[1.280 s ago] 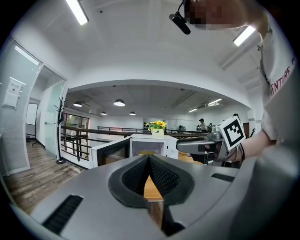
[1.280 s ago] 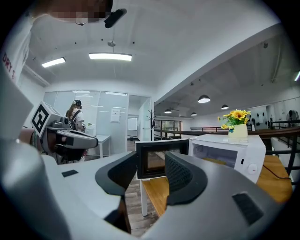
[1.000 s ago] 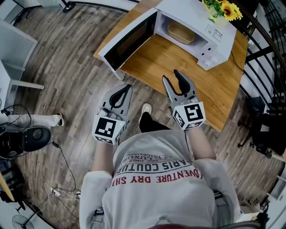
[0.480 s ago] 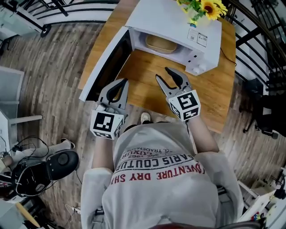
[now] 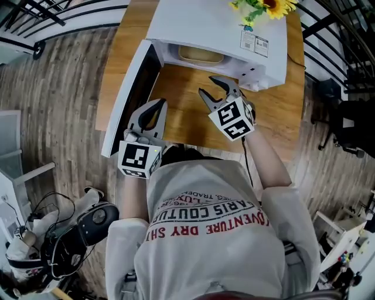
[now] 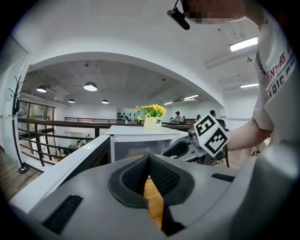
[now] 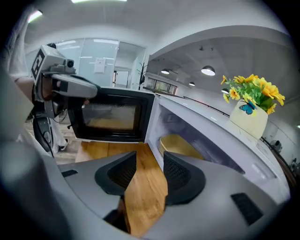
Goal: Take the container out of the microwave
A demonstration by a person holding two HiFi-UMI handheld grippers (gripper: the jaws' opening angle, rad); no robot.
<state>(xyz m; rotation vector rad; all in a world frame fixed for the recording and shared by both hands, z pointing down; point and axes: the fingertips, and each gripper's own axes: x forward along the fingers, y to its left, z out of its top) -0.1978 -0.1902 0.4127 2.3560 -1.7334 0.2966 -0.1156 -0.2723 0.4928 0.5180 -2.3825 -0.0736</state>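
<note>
A white microwave (image 5: 211, 26) stands on a wooden table (image 5: 275, 114), its door (image 5: 126, 99) swung open to the left. Inside lies a shallow tan container (image 5: 201, 55), which also shows in the right gripper view as a tan container (image 7: 180, 147) just past the jaws. My right gripper (image 5: 206, 85) is open and empty over the table, in front of the cavity, with wood showing between its jaws (image 7: 150, 168). My left gripper (image 5: 157, 106) hangs by the door's lower edge. Its jaw tips meet, holding nothing (image 6: 149, 161).
A vase of yellow flowers (image 5: 266, 7) sits on the microwave's top, near its control panel (image 5: 255, 73). The open door blocks the table's left side. Black gear and cables (image 5: 76, 231) lie on the wooden floor at lower left. Dark railings (image 5: 345, 35) run behind the table.
The person has stepped closer to the table. My right gripper has moved forward to the microwave's opening. The left gripper has come up beside the open door.
</note>
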